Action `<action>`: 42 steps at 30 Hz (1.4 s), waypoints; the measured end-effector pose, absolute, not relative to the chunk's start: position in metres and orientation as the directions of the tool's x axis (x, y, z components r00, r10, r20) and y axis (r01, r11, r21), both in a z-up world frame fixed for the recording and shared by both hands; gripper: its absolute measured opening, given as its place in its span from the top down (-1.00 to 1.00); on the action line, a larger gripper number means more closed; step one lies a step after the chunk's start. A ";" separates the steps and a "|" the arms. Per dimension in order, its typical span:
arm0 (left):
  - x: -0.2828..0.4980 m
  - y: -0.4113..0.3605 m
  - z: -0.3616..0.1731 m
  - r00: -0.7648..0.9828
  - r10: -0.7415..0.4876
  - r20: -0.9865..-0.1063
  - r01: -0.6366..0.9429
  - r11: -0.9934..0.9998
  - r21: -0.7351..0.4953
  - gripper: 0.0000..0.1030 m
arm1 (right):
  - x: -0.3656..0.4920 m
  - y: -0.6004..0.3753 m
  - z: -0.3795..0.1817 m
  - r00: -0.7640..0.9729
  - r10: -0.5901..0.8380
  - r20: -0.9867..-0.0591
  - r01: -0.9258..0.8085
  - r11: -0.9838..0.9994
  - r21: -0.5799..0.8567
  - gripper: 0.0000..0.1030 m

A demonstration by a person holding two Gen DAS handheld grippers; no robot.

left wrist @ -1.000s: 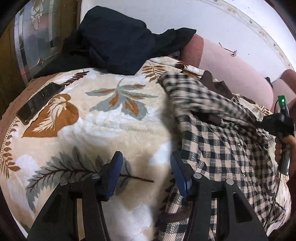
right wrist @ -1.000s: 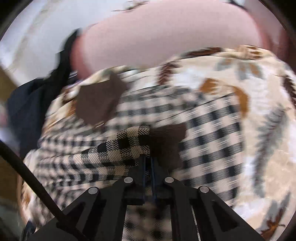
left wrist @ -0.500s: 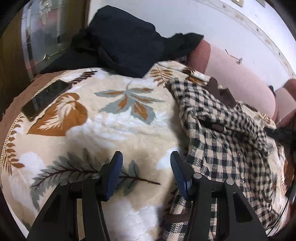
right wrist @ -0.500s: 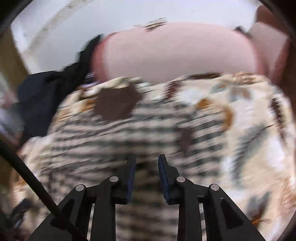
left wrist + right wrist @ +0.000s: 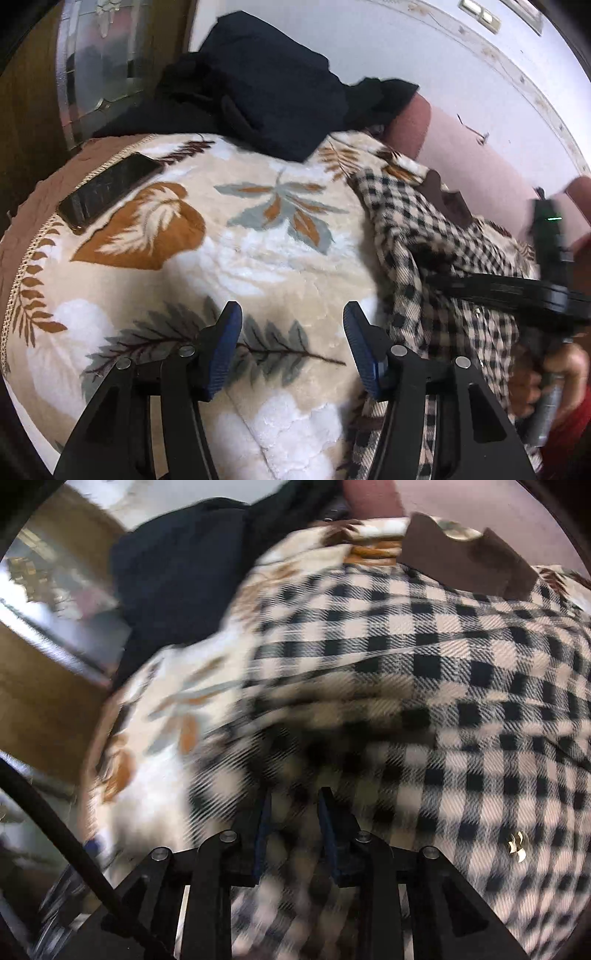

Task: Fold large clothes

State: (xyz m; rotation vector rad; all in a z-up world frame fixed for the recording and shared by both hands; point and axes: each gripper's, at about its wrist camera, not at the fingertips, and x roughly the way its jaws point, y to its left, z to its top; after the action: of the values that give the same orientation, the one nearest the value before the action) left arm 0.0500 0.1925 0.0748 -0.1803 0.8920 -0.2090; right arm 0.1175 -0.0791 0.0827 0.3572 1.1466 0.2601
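Note:
A black-and-cream checked shirt point(image 5: 424, 258) with a brown collar point(image 5: 447, 203) lies on the leaf-patterned blanket point(image 5: 229, 236), to the right. My left gripper point(image 5: 291, 328) is open and empty, hovering over the blanket just left of the shirt's edge. My right gripper point(image 5: 293, 816) is open, low over the shirt point(image 5: 424, 686), with nothing between its fingers; it also shows in the left wrist view point(image 5: 517, 291) above the shirt. The collar point(image 5: 469, 565) lies at the far end.
A dark navy garment point(image 5: 273, 88) is piled at the far edge of the blanket. A black phone point(image 5: 107, 192) lies at the blanket's left edge. A pink cushion point(image 5: 480, 155) runs along the white wall. A wooden glass-paned cabinet point(image 5: 92, 66) stands at the left.
My right gripper let go of the shirt fabric, opened and swung left over the shirt. My left gripper stayed open and shifted slightly left over the blanket.

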 end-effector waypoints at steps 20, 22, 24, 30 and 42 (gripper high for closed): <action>-0.001 0.141 0.017 0.378 -0.491 -0.785 0.272 0.869 -0.413 -0.09 | -0.176 -0.365 0.060 0.516 0.048 -0.855 0.518 0.777 0.357 -0.16; -0.009 0.145 0.015 0.355 -0.528 -0.771 0.263 0.848 -0.460 -0.09 | -0.182 -0.361 0.060 0.534 0.067 -0.843 0.486 0.792 0.371 -0.16; -0.017 0.146 0.014 0.319 -0.569 -0.757 0.270 0.821 -0.503 -0.08 | -0.189 -0.357 0.058 0.547 0.178 -0.818 0.428 0.780 0.456 -0.17; -0.047 0.149 0.012 0.295 -0.610 -0.735 0.273 0.791 -0.547 0.01 | -0.219 -0.346 0.042 0.601 0.449 -0.661 0.323 0.620 0.715 -0.18; -0.094 0.139 0.010 0.324 -0.610 -0.723 0.327 0.790 -0.519 -0.03 | -0.253 -0.319 0.034 0.648 0.445 -0.619 0.294 0.603 0.741 -0.17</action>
State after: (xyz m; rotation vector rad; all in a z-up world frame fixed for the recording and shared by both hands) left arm -0.0937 0.1391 0.0096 -0.3015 1.0773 -0.6266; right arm -0.2532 -0.3188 0.0341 0.9524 0.8971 0.1023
